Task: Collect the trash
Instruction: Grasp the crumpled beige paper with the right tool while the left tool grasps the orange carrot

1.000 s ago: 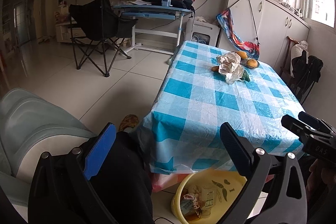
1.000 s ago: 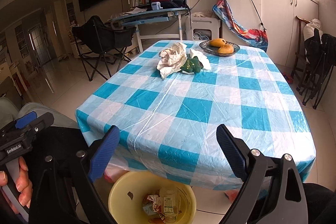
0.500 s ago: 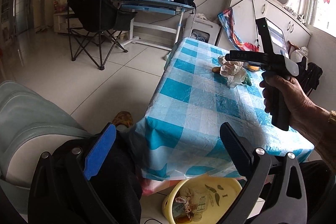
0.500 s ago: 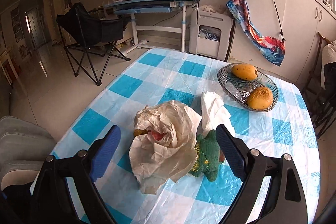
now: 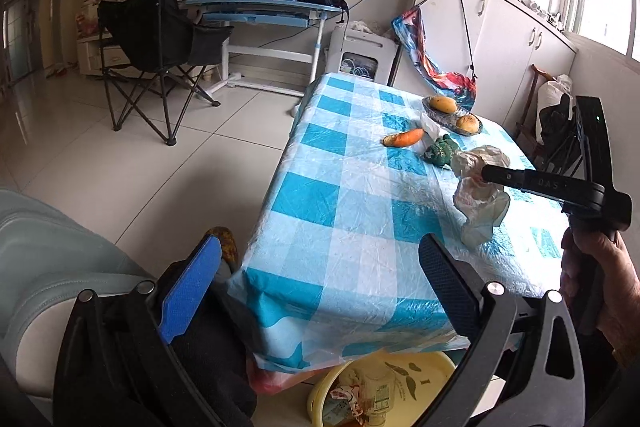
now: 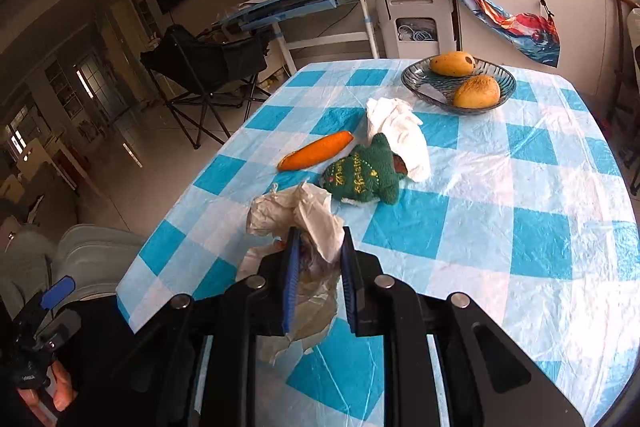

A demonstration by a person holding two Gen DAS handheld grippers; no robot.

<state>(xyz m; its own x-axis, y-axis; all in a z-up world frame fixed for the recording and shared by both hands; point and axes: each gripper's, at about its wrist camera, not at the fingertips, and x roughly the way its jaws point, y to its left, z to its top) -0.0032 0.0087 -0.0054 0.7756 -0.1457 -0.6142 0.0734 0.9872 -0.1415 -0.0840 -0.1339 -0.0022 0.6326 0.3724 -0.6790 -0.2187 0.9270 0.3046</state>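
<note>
The right gripper (image 6: 318, 267) is closing its jaws on the crumpled plastic wrapper (image 6: 298, 223), lifted just above the checked tabletop (image 6: 520, 227) near the green plush toy (image 6: 360, 177); the left gripper (image 5: 316, 291) hangs released above the yellow bin (image 5: 384, 387)

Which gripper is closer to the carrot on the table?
The right gripper is nearer: its jaws are closing on crumpled paper over the table, just short of the carrot. The left gripper hangs back past the table's near edge, above the yellow bin.
</note>
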